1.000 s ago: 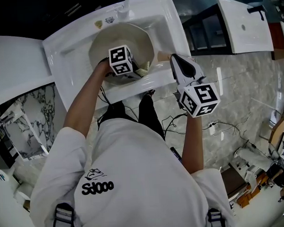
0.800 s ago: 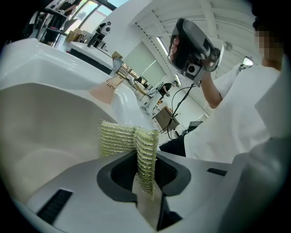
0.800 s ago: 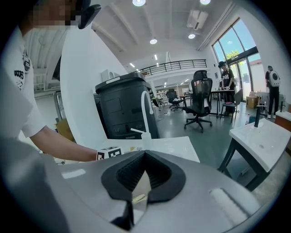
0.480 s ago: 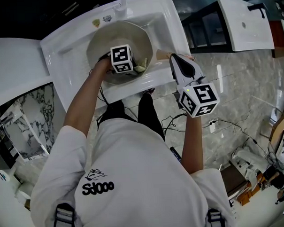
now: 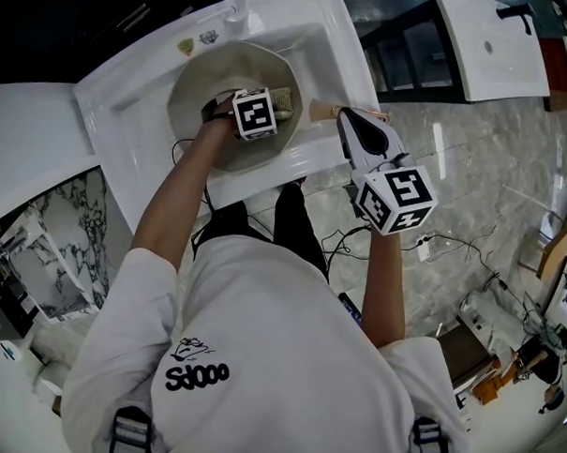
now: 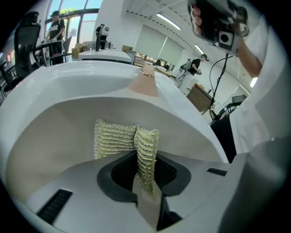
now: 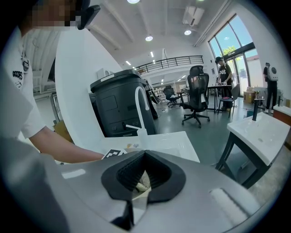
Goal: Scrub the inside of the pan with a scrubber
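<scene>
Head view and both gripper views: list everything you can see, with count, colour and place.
sink: one, white, in front of the person
faucet: one, white, at the sink's far edge
pan: one, cream, inside the sink
pan handle: one, tan, reaching over the sink's right rim
scrubber: one, yellow-green mesh, against the pan's inside
second sink: one, white, far right
cables: several, black, on the marble floor
office chair: one, black, in the background
shirt: one, white, on the person
left gripper: one, grey, jaws shut on the scrubber
right gripper: one, grey, jaws shut on the pan handle
</scene>
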{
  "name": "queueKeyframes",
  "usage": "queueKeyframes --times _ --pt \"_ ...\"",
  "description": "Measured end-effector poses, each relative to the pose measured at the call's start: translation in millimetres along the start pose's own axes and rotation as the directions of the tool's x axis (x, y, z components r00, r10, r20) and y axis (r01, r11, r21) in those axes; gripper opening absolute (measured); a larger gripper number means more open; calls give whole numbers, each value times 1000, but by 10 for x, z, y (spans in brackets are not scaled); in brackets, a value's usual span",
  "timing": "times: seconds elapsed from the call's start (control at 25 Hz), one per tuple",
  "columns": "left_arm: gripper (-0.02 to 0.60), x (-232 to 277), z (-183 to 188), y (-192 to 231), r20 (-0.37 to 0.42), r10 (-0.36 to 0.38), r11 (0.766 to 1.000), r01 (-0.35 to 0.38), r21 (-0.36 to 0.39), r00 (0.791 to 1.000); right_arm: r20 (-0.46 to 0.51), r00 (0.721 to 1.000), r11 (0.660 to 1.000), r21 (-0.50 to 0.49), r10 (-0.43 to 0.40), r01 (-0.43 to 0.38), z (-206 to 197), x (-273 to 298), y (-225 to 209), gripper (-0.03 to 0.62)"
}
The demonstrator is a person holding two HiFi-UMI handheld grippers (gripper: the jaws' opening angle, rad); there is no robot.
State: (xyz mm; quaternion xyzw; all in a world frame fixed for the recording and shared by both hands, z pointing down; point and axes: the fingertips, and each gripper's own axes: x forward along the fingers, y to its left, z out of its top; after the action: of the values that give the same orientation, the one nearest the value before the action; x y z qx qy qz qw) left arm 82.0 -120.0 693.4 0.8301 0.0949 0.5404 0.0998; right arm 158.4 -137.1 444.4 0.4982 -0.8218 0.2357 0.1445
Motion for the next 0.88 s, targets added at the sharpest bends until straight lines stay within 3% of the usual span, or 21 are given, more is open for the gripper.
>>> queueKeyframes --times 0.24,0.48,0.72,0.88 --pt "77 -92 -22 436 -16 164 984 -165 -71 986 12 1000 1000 28 6 -6 59 52 -39 9" --pt "77 -194 -59 727 -5 268 958 -267 -100 963 6 1000 999 32 3 -3 68 77 -59 9" --pt "74 -342 -218 1009 -66 418 898 -423 -122 906 0 1000 999 32 3 -3 54 97 -60 9" --pt "74 -531 -253 1140 -66 497 853 -502 -142 865 0 1000 1000 28 5 -5 68 105 -53 9"
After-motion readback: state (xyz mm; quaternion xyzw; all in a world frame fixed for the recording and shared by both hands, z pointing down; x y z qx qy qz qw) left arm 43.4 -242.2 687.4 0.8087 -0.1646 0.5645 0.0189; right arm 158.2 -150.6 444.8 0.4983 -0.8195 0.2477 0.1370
